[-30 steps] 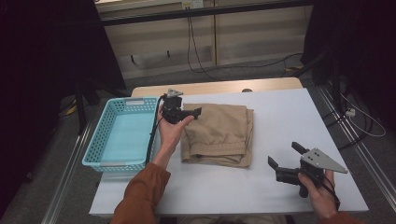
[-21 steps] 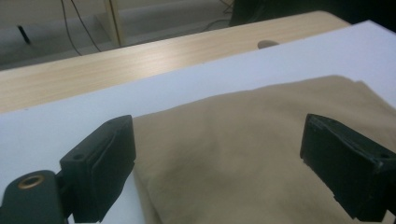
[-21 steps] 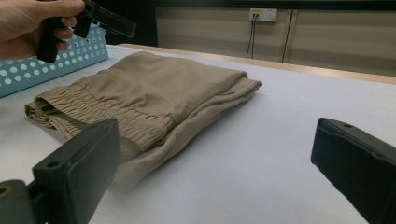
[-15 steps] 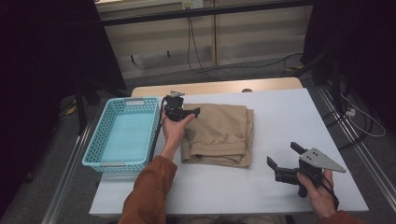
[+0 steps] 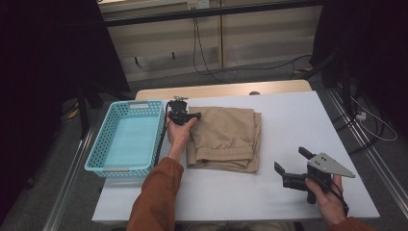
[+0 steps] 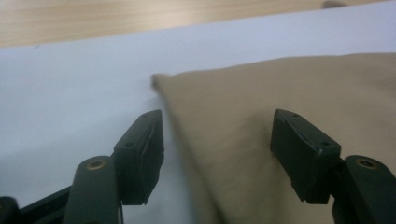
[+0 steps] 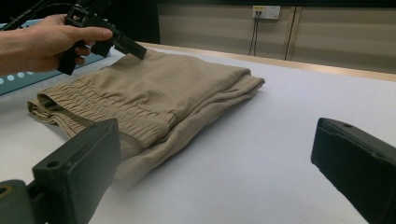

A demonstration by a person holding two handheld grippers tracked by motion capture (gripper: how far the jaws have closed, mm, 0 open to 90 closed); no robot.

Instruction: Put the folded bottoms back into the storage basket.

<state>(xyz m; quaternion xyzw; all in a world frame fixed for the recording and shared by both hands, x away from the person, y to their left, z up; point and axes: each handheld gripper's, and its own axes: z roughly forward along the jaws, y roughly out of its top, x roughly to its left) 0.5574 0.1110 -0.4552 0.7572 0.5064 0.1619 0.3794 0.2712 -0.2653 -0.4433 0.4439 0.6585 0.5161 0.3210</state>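
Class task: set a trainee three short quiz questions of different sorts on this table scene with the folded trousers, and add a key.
1. True or false: the blue basket lies right of the folded trousers in the high view.
2. Which gripper is at the trousers' far corner? A) left gripper B) right gripper
3. Fill in: in the left gripper view, the trousers' edge lies ____ the two jaws.

Key: 1 false, it lies left. 2 A. 3 between; the jaws have just been closing, pads not yet pressing.
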